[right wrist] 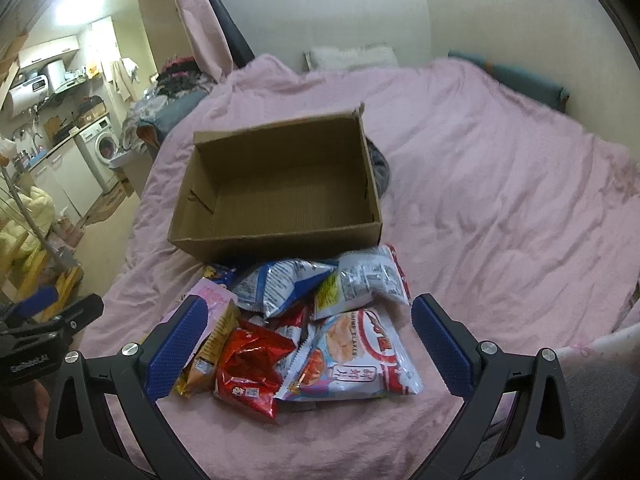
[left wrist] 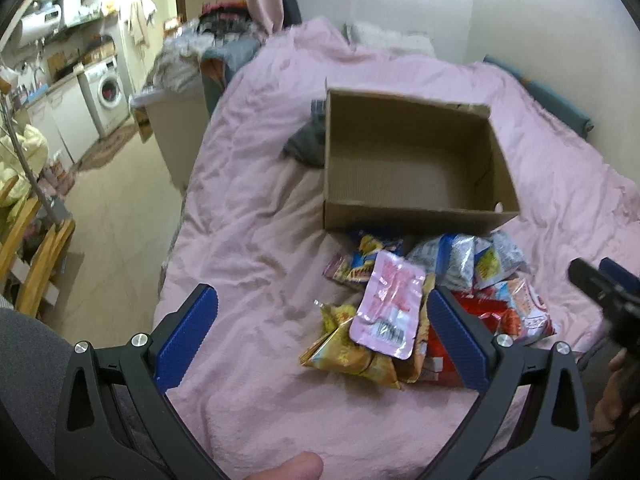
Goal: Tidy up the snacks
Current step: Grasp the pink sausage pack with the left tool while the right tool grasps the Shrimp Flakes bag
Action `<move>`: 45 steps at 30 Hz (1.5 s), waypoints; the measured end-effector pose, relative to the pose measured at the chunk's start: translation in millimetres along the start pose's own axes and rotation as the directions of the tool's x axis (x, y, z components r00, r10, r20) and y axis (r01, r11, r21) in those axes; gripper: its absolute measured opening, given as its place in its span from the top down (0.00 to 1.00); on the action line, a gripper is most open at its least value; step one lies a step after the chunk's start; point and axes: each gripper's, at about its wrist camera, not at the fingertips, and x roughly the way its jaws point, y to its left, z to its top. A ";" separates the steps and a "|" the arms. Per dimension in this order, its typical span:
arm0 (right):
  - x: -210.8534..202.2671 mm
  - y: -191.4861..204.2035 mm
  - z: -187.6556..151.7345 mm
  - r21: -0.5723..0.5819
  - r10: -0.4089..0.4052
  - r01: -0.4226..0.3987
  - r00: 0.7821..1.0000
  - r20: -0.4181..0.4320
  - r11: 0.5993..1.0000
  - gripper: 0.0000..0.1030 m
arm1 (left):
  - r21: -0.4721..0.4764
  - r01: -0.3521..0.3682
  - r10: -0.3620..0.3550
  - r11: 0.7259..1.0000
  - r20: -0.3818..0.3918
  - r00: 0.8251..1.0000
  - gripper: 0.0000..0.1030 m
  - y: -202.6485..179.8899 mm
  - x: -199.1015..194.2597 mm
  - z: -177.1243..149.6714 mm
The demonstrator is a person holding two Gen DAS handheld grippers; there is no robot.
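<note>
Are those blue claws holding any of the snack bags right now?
No. The left gripper and right gripper are both open above the snack pile, gripping nothing. The cardboard box is empty.

An open brown cardboard box (right wrist: 280, 196) sits upright on the bed, nothing inside; just before its near wall lies a loose heap of snack packets (right wrist: 304, 320): silver-blue, red, yellow, pink and a white shrimp-chip bag (right wrist: 360, 356), overlapping.
</note>
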 end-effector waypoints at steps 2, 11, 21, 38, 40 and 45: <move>6.8 -13.1 12.6 0.034 0.016 -0.014 0.998 -0.057 0.999 0.00 | -0.013 0.002 -0.002 1.000 -0.049 0.999 0.00 3.9 7.0 5.6; 104.1 -67.9 6.9 0.144 0.043 0.046 0.830 -0.557 0.989 0.00 | -0.036 0.012 -0.023 0.999 -0.314 0.949 0.00 14.3 58.2 18.7; 156.3 -66.0 -22.4 0.094 0.027 0.043 0.769 -0.638 0.995 0.04 | -0.020 0.069 -0.070 0.997 -0.470 0.880 0.00 3.7 105.7 37.1; 123.0 -85.1 -1.7 0.082 0.055 -0.010 0.828 -0.558 0.997 0.45 | -0.015 0.266 -0.223 0.964 -0.594 0.773 0.78 -43.2 149.0 21.9; 114.9 -87.8 -0.6 0.092 0.070 -0.023 0.833 -0.549 0.995 0.45 | -0.019 0.288 -0.243 0.957 -0.592 0.768 0.86 -44.0 142.2 22.1; 92.3 -92.7 -4.4 0.129 0.126 -0.066 0.828 -0.547 0.990 0.45 | -0.055 0.322 -0.295 0.945 -0.570 0.767 0.94 -35.0 117.4 22.4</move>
